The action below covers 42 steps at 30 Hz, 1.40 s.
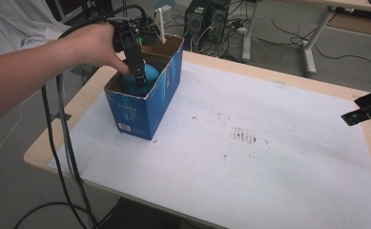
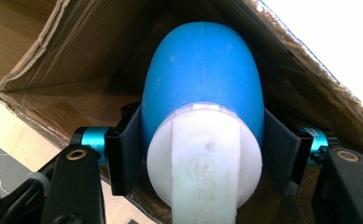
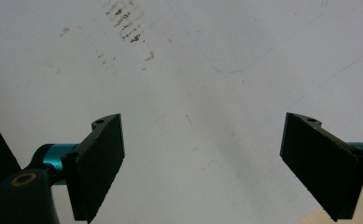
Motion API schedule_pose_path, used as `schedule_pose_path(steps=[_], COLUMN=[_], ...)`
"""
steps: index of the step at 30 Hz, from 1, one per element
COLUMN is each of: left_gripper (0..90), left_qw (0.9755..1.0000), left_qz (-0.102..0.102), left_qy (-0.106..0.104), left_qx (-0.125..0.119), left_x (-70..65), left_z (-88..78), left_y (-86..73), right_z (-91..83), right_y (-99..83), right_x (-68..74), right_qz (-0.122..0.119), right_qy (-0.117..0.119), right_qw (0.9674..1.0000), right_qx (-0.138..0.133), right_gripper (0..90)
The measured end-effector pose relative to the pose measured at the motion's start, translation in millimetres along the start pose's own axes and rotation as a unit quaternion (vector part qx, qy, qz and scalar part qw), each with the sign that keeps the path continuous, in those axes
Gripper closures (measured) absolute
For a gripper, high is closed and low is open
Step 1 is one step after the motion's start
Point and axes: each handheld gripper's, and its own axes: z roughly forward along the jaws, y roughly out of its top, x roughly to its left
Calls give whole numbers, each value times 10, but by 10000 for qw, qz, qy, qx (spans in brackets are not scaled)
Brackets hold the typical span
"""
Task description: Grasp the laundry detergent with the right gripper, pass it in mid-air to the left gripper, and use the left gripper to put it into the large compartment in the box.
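One blue, egg-shaped object with a white base (image 2: 202, 140) was counted, and it was seen inside the single open-topped blue cardboard box (image 1: 142, 107) that stood at the near-left part of the table (image 1: 85, 95). Two grippers were counted. The left gripper (image 1: 139, 78) was lowered into the box from above, and in the left gripper view its two black pads were pressed against the opposite sides of the egg-shaped object, which was pinched between them; whether the object rested on the box floor could not be made out, since its underside was hidden. The right gripper (image 3: 202, 163) was held well apart from the box, at the far right edge of the table, with its jaws spread wide and nothing between them. The table was covered by one large white sheet (image 1: 250, 157), on which a patch of small brownish marks (image 1: 244, 137) was noted near the middle. Beyond the table, a grey floor, one dark computer tower (image 1: 207, 19) with a tangle of cables, and the white legs of another desk (image 1: 309, 45) were visible.
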Motion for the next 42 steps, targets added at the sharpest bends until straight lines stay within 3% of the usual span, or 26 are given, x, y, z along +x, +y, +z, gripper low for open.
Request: schedule_pose_path(steps=[17, 29, 42], left_gripper=[357, 224, 184], left_qw=[10000, 9999, 9995], left_qz=[-10, 79, 242], left_qy=[-32, 9, 171], left_qx=[40, 106, -94], left_x=[-5, -19, -28], left_z=[15, 4, -245], left_y=[-3, -9, 6], right_z=[-17, -18, -41], right_y=[-13, -23, -46], right_x=[12, 8, 22], right_qz=[-7, -28, -41], right_qy=[-2, 21, 16], right_qw=[10000, 10000, 10000], right_qx=[-20, -51, -71], right_gripper=[131, 130, 131])
